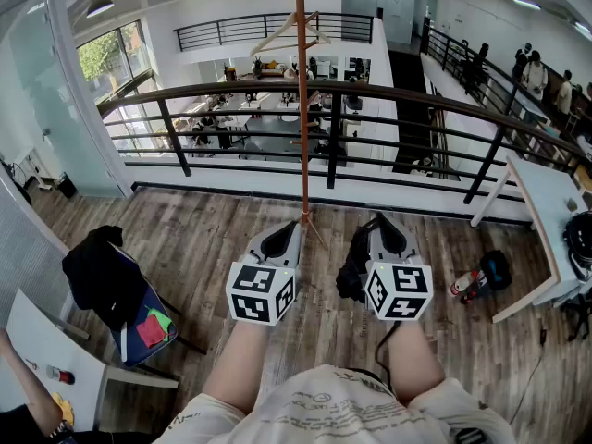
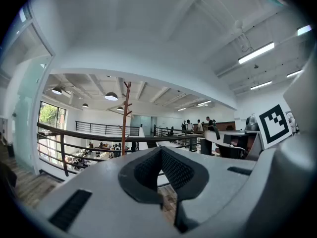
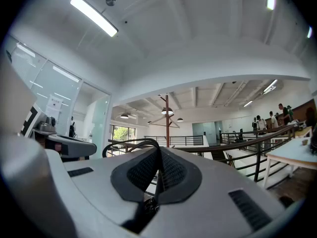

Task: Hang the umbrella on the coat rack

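Between the pressed-together pads of the right gripper [image 3: 159, 152], pinching a thin black strap [image 3: 126, 145] of the umbrella [image 1: 352, 277], with the strap looping out to the left. Bunched dark against that gripper's left side, over the wooden floor [image 1: 203, 229]. Just beside, left gripper [image 2: 159, 152], closed tip to tip on nothing. Straight ahead of both, upright and apart from the umbrella, brown coat rack [image 1: 302, 109], standing before the black railing [image 1: 416, 95].
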{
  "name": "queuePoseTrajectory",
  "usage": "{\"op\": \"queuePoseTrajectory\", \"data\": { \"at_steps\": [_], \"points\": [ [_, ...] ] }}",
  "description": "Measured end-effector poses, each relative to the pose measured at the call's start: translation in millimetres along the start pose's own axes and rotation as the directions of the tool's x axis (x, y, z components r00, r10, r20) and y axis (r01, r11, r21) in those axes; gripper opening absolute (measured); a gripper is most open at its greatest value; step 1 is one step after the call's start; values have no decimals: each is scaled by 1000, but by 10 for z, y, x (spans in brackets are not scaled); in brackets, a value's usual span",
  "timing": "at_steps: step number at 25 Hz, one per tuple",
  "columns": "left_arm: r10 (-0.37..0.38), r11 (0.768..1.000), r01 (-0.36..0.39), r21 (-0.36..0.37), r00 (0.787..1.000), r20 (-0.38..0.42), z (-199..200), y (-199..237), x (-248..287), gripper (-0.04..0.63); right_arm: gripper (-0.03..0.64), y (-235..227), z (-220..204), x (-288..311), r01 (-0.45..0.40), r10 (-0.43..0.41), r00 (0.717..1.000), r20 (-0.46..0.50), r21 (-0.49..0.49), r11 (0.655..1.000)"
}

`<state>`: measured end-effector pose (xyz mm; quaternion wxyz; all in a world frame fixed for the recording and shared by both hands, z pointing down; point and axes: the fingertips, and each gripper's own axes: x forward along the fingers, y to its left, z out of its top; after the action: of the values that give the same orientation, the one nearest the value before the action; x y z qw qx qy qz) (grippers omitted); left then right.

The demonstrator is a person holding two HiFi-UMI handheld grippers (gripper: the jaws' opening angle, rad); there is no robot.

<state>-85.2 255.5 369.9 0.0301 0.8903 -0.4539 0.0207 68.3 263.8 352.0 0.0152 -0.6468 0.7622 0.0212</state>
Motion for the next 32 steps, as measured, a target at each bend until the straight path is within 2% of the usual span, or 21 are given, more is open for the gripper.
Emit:
{"op": "queuePoseTrajectory", "data": {
  "at_steps": [17, 23, 32],
  "points": [
    [-15, 1000, 15, 1, 999, -43, -144, 151, 336, 5, 5, -55, -131, 326, -9, 9, 1000, -9, 35, 999],
    [-16, 1000, 17, 15, 999, -50, -122, 274, 762, 5, 5, -256, -179, 706, -10, 10, 1000, -15, 46, 999],
    [-13, 998, 16, 55, 998, -64, 115, 473, 1714, 5, 5, -788, -110, 1512, -5, 5, 1000, -10, 61, 998]
  ]
}}
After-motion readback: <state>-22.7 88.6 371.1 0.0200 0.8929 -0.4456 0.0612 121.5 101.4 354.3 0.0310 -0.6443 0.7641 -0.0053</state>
